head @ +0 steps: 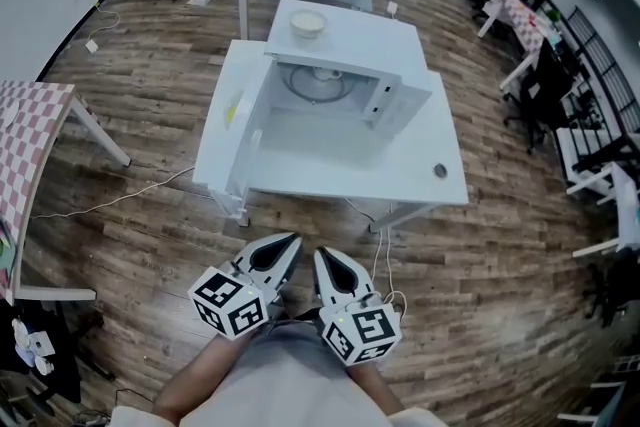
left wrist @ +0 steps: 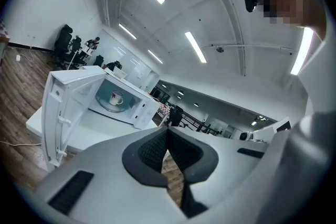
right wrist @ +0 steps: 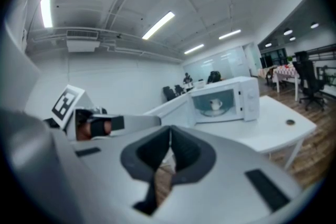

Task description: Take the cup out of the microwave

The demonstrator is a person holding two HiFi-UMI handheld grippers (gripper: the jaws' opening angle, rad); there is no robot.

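A white cup stands on the turntable inside the white microwave, whose door hangs open to the left. The cup also shows in the left gripper view, and the cup in the right gripper view. My left gripper and right gripper are side by side close to my body, over the wooden floor and short of the table. Both are shut with nothing between the jaws. The left gripper and right gripper point toward the microwave.
The microwave sits on a white table with a small round thing near its right front corner. A bowl rests on top of the microwave. A checkered table is at the left, a cable crosses the floor, and more tables and chairs stand behind.
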